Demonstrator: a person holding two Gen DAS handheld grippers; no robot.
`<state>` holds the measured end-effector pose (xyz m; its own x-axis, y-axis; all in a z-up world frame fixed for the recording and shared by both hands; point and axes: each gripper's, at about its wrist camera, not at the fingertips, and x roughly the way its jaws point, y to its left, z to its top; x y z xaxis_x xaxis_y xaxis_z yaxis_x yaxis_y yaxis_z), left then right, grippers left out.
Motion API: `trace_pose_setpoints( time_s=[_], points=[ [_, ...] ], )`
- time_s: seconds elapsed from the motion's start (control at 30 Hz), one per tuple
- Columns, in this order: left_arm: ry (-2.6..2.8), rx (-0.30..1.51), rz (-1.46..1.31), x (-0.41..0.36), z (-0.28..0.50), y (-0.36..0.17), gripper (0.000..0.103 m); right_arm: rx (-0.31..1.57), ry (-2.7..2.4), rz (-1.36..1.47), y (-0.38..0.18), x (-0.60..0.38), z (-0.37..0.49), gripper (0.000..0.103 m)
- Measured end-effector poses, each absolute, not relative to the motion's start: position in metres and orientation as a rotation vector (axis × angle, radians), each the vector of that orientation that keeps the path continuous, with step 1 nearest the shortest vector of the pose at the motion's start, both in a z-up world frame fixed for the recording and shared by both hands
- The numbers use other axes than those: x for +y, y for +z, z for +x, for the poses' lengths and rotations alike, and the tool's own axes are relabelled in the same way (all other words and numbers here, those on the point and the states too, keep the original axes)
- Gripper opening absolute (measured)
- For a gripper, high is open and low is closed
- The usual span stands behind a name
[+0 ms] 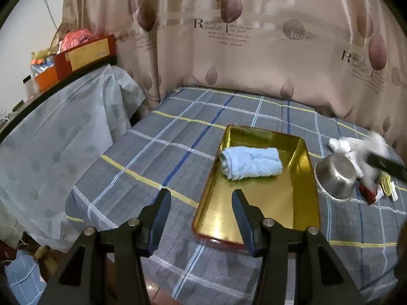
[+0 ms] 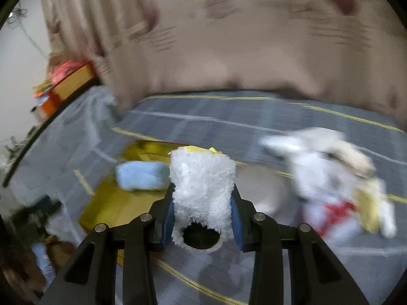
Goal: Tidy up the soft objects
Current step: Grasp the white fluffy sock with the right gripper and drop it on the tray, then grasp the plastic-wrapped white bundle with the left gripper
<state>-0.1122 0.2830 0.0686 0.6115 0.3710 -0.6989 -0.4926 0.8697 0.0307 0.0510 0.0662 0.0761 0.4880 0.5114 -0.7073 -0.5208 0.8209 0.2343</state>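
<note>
Fleece roll [image 2: 202,190] clamped upright in right tool [image 2: 202,198]; gold tray [image 2: 106,203] lies ahead-left of it (blue towel [image 2: 140,175] inside). Left tool [image 1: 201,195] spread wide, nearer tray.

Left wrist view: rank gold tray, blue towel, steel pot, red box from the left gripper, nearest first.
From the left gripper, which is open:
1. gold tray, just ahead, its near end level with the right finger.
2. blue towel, inside the tray, toward its far end.
3. steel pot, right of the tray on the bedspread; close to the towel's range, a loose call.
4. red box, far left on the shelf.
</note>
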Motion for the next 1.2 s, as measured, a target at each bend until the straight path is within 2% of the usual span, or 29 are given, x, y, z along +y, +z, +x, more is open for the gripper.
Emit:
trace_pose_setpoints(
  time_s=[0.23, 0.47, 0.6, 0.67, 0.73, 0.97, 1.0, 1.03, 1.2],
  points=[
    [0.519, 0.770, -0.205, 0.295, -0.121, 0.067, 0.051, 1.030, 0.724, -0.156, 0.041, 0.205, 0.094, 0.035],
    [0.516, 0.776, -0.181, 0.295, -0.120, 0.063, 0.051, 1.112, 0.680, -0.179, 0.019, 0.257, 0.115, 0.036],
    [0.507, 0.786, -0.185, 0.296, -0.117, 0.060, 0.051, 1.153, 0.640, -0.175, 0.011, 0.259, 0.123, 0.045],
    [0.507, 0.787, -0.186, 0.295, -0.117, 0.060, 0.051, 1.130, 0.633, -0.173, 0.014, 0.256, 0.122, 0.056],
    [0.506, 0.789, -0.185, 0.295, -0.116, 0.059, 0.051, 1.059, 0.625, -0.185, 0.026, 0.249, 0.116, 0.074],
    [0.507, 0.777, -0.169, 0.290, -0.118, 0.064, 0.051, 0.756, 0.678, -0.009, 0.083, 0.161, 0.072, 0.081],
    [0.505, 0.773, -0.165, 0.288, -0.119, 0.065, 0.051, 0.706, 0.648, -0.002, 0.088, 0.140, 0.059, 0.087],
    [0.495, 0.767, -0.158, 0.285, -0.119, 0.066, 0.051, 0.666, 0.604, -0.014, 0.088, 0.119, 0.049, 0.095],
    [0.411, 0.764, -0.086, 0.256, -0.114, 0.066, 0.051, 0.605, 0.302, -0.100, 0.062, -0.005, 0.012, 0.096]
  ],
)
